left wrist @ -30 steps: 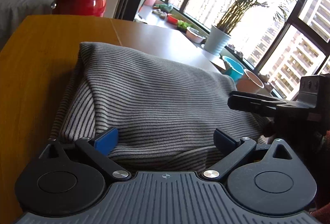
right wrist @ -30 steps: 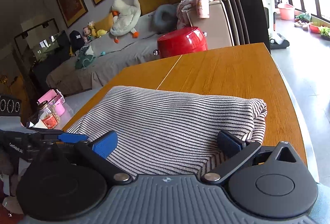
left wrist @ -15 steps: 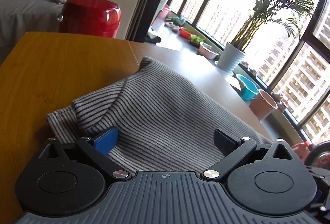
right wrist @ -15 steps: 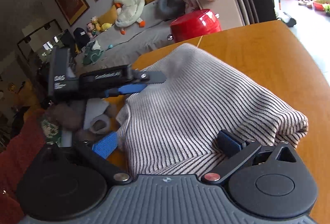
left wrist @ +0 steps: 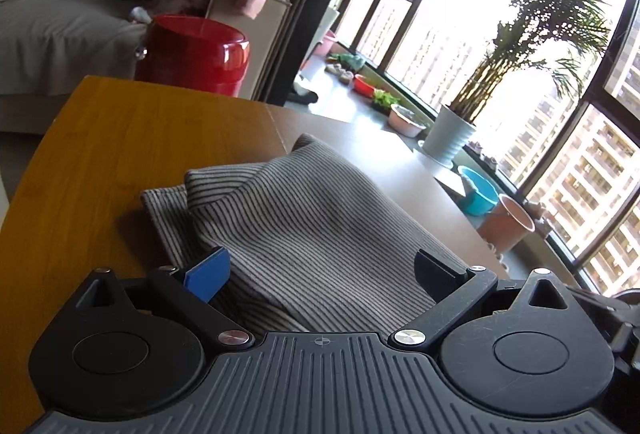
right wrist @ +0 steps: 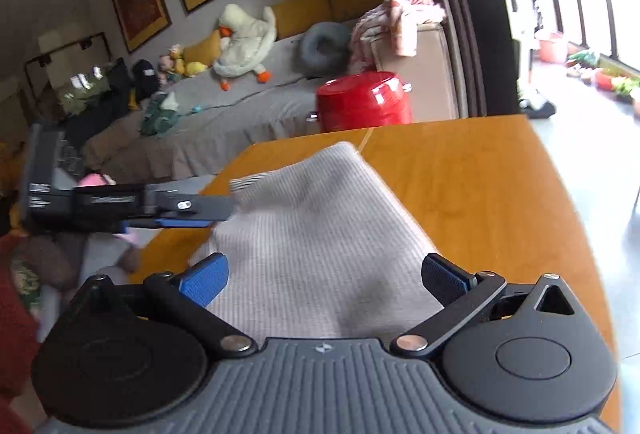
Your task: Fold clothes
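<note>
Cloth: I see the striped cloth (left wrist: 316,230) lying on the table (left wrist: 120,162), in layers, with a folded corner standing up at its far left
Left gripper: my left gripper (left wrist: 322,272) is spread wide, one blue pad at each side of the cloth; the cloth passes between the fingers (left wrist: 208,274) but they do not press it
Right gripper: my right gripper (right wrist: 324,276) is also spread wide over the near end of the cloth (right wrist: 320,234), not pinching it
Seen from right: the left gripper (right wrist: 192,210) reaches in from the left at the far left edge of the cloth; its tips are very near the cloth edge, I cannot tell if they touch because the picture is blurred there
Around: a red pot (left wrist: 196,54) stands behind the far table edge, well apart from the cloth; behind it a sofa (right wrist: 240,106) with a plush duck (right wrist: 244,42) and a pink heap (right wrist: 396,22)
Window side: a potted palm (left wrist: 452,134), a blue bowl (left wrist: 478,190) and a pink pot (left wrist: 508,226) stand beyond the right table edge
Edges: the far corner of the cloth lies near the table seam (right wrist: 366,138)
Room: bare wood is left of the cloth and on its right side up to the rounded table edge (right wrist: 560,174)
</note>
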The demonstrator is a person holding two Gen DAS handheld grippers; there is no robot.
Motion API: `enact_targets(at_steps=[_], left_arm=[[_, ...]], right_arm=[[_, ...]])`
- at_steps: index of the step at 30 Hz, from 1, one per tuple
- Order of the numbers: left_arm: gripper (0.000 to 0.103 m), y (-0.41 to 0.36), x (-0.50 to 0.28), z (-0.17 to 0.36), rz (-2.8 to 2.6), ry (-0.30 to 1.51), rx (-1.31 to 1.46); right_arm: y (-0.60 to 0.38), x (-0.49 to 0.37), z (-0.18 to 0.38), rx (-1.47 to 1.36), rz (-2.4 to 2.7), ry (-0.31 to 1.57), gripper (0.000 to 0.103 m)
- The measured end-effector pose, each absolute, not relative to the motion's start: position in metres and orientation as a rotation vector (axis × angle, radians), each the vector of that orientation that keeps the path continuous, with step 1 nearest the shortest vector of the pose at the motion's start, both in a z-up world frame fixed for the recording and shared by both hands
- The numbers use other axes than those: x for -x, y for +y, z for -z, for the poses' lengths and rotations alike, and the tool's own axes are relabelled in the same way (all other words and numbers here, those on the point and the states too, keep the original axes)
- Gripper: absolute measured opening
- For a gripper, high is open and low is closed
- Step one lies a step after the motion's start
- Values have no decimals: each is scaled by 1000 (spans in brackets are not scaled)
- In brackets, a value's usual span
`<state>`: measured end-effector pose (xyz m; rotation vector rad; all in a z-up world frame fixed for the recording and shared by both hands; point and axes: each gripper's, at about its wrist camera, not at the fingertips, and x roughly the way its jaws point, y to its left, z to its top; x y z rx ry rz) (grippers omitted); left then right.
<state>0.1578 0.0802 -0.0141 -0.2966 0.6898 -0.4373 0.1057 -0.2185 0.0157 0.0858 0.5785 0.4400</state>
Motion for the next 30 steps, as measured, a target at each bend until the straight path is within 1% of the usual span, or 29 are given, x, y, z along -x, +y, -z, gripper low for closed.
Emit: enact_targets(at_steps=[1,2,3,5,6,10,16,18,22,25,30], left_arm=[[99,77,-153,14,455,700,297],[94,74,-148,15,468,712,293],[81,70,-143,17,476,725,287],[68,64,-137,20,494,745,272],[66,61,-135,22,503,754,264],[65,52,-135,32,504,763,212],[65,51,-152,38,482,746,211],[65,50,-157,38,472,738,204],[66,52,-164,40,468,732,214],[66,54,-164,40,473,729,223],[68,53,-159,42,476,714,209]], right_arm=[[-217,-107,-13,-21,-387,579,96],[-218,-108,-8,15,-361,592,88],[-218,-108,-3,33,-349,612,85],[-220,-110,9,53,-338,650,82],[-221,-108,12,47,-340,652,82],[-224,-105,15,20,-347,649,82],[-217,-92,19,-41,-407,668,86],[-215,-88,20,-66,-428,673,90],[-212,-87,23,-86,-439,679,95],[-217,-94,26,-131,-432,705,103],[-217,-95,27,-125,-432,705,103]])
